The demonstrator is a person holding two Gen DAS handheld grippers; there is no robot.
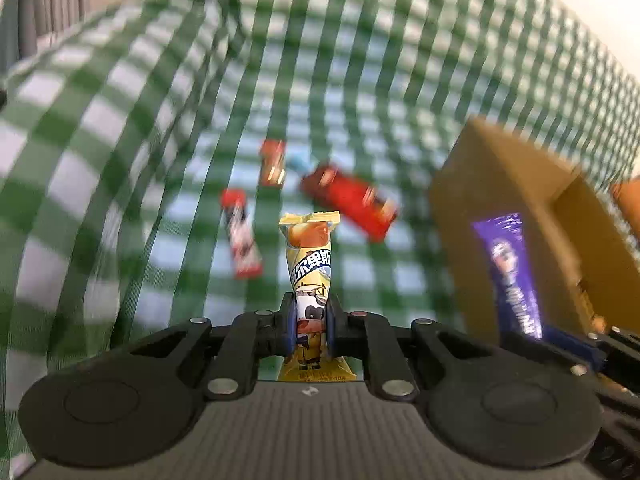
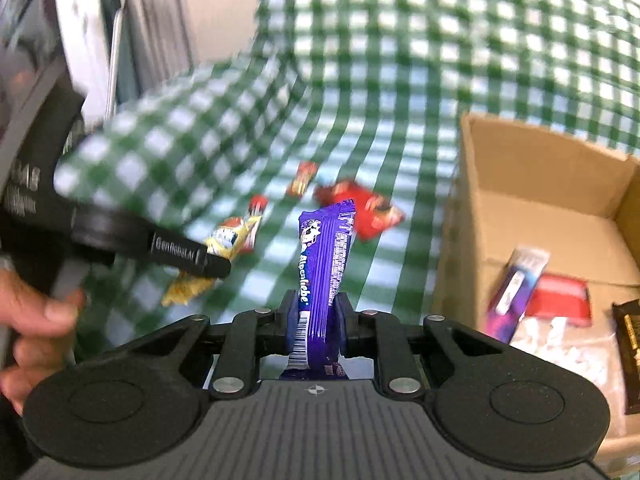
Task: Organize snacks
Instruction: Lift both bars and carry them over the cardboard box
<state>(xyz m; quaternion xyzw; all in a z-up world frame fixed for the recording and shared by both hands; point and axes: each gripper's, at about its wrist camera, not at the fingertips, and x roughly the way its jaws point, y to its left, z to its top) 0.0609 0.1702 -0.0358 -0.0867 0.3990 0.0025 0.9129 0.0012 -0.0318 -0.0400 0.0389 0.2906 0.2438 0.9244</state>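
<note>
My left gripper is shut on a yellow snack packet with a cow picture, held above the green checked cloth. My right gripper is shut on a purple Alpenliebe packet; it also shows in the left wrist view beside the cardboard box. In the right wrist view the left gripper holds the yellow packet at the left. On the cloth lie a red bag, a small red-orange packet and a red-white bar.
The open cardboard box stands at the right and holds several snacks, among them a purple packet, a red-white pack and a dark bar. The cloth rises in folds at the back. A hand holds the left gripper.
</note>
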